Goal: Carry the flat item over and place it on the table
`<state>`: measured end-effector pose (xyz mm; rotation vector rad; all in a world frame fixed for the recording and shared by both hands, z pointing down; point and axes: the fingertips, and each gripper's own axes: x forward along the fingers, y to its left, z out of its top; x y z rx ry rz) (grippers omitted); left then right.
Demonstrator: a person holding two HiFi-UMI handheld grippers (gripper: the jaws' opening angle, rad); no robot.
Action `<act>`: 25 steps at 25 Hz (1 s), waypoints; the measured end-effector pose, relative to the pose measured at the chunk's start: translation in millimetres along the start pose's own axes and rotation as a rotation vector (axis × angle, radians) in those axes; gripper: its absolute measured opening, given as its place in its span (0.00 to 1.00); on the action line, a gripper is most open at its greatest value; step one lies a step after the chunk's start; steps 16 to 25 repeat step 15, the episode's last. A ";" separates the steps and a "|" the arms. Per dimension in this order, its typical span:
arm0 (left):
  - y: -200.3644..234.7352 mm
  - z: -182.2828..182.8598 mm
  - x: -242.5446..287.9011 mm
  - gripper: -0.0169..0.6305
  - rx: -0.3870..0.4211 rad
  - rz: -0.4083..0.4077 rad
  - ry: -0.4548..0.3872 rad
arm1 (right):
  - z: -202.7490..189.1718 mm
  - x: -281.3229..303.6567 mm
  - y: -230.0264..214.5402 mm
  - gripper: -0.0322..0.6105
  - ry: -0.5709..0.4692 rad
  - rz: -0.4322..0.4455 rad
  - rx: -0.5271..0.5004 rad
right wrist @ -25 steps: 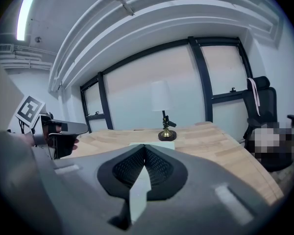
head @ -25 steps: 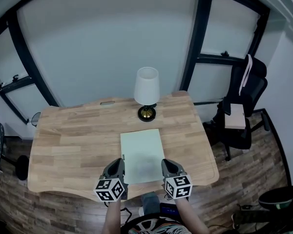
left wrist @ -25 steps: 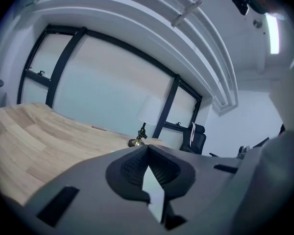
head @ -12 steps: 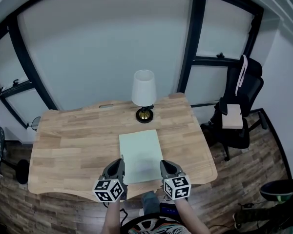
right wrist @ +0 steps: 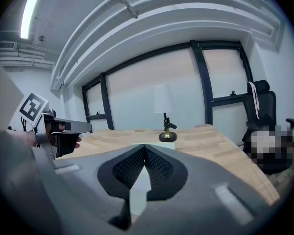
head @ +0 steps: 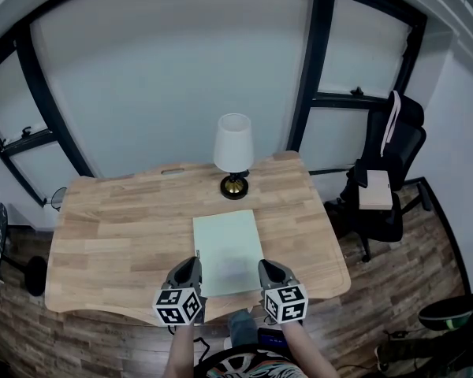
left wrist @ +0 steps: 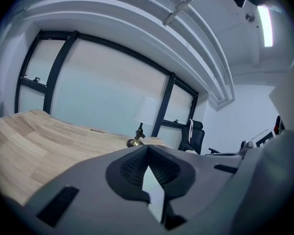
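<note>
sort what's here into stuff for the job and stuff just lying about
Job: sheet, table, left gripper, right gripper.
Lying about: lamp, chair, box on the chair.

Green sheet [head: 229, 249] on table [head: 110, 235] before lamp [head: 234, 152]; left claw [head: 194, 261] and right claw [head: 263, 264] hold its near corners

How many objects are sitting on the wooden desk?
2. A white-shaded lamp stands near the far edge; a pale green sheet lies flat in front of it, reaching toward the near edge. Nothing else shows, though that edge is partly covered.
</note>
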<state>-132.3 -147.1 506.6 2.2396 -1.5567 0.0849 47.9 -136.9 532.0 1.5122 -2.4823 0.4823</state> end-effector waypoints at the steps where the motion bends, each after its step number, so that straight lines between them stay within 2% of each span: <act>1: 0.3 -0.4 0.6 0.04 0.002 0.004 0.001 | -0.1 0.2 -0.9 0.06 0.000 -0.001 0.001; 7: -0.3 -2.7 3.7 0.04 0.005 0.000 0.009 | -0.5 1.2 -9.0 0.06 0.004 -0.013 0.014; 11: -4.1 -0.6 5.5 0.04 -0.112 -0.075 -0.016 | 0.2 5.5 -11.6 0.06 0.006 -0.014 0.016; 15: -2.3 9.0 5.1 0.04 -0.156 -0.099 -0.080 | 2.7 10.2 -13.5 0.06 0.003 -0.012 0.016; 25: -2.3 9.0 5.1 0.04 -0.156 -0.099 -0.080 | 2.7 10.2 -13.5 0.06 0.003 -0.012 0.016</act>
